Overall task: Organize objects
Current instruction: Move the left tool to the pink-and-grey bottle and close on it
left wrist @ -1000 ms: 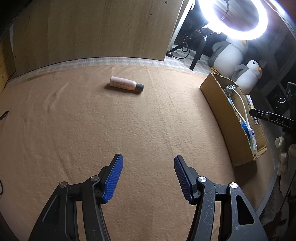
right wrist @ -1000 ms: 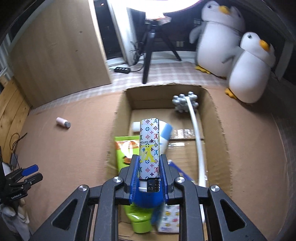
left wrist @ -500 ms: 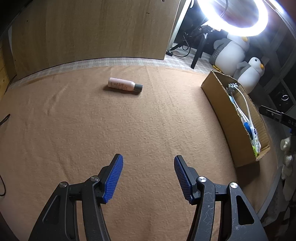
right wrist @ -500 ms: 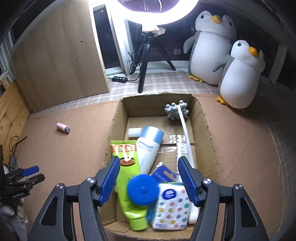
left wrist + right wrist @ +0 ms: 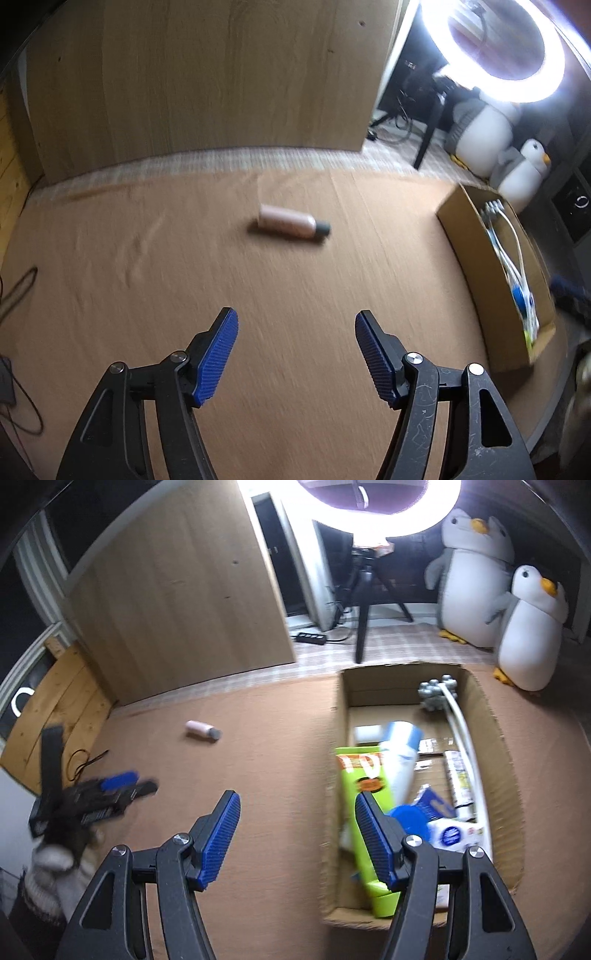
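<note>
Nearest us, our left gripper [image 5: 296, 354] stands released with nothing between its pads; its jaws have just been opening wider. Our right gripper [image 5: 297, 836] is likewise released and empty, hanging beside the box's [image 5: 332, 760] left wall.

Farther out, at twelve o'clock from the left gripper and well apart from it, the bottle [image 5: 291, 223] lies on its side on the cloth [image 5: 147, 280], cap toward three o'clock. We judge it light, stiff plastic, smooth and apt to roll. We would take it across the middle of the body, pads on its long sides.
</note>
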Motion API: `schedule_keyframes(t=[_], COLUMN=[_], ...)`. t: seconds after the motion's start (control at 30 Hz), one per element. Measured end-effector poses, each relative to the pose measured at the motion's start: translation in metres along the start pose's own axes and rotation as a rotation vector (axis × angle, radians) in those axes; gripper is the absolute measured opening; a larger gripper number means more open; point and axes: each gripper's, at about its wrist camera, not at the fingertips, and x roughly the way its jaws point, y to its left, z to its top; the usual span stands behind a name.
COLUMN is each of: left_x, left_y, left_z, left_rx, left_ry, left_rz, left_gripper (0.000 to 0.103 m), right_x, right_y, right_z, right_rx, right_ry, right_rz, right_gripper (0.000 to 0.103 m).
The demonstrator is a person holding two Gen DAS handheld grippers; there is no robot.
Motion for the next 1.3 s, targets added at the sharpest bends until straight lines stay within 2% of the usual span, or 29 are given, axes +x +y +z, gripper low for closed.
schedule_keyframes(t=[0.13, 0.37, 0.53, 0.7, 0.87, 1.07, 1.23, 1.3], left_x=[0.014, 0.057, 0.086, 0.104, 0.112, 0.112, 0.098, 0.093], left_y=[0.008, 0.015, 0.016, 0.012, 0.011, 0.001, -0.008, -0.013], left_z=[0.03, 0.082, 0.097, 0.107, 0.106, 0.081, 0.049, 0.036], left_rx=[-0.019, -0.042, -0.057, -0.026, 0.021, 0.109, 0.166, 0.19], left_ry=[0.005, 0.025, 0.05, 0.079, 0.119, 0.182, 0.169, 0.152], left_rz=[0.003, 0.02, 0.034, 0.049, 0.059, 0.05, 0.056, 0.075], left_gripper=[0.069, 0.069, 0.069, 0.069, 0.068, 0.064, 0.063, 0.058], right_x=[-0.006, -0.02, -0.024, -0.025, -0.026, -0.027, -0.025, -0.023], right_y=[0.018, 0.03, 0.031, 0.024, 0.015, 0.018, 0.022, 0.024], right_z=[-0.014, -0.039, -0.062, -0.076, -0.077, -0.074, -0.072, -0.072], right_rx=[-0.038, -0.083, -0.109, -0.102, -0.072, -0.079, -0.081, -0.085], right_ry=[0.011, 0.033, 0.063, 0.086, 0.087, 0.081, 0.073, 0.074], right_rz=[0.016, -0.012, -0.048, -0.072, -0.077, -0.079, -0.06, -0.053], right_gripper=[0.061, 0.061, 0.061, 0.061, 0.061, 0.061, 0.061, 0.061])
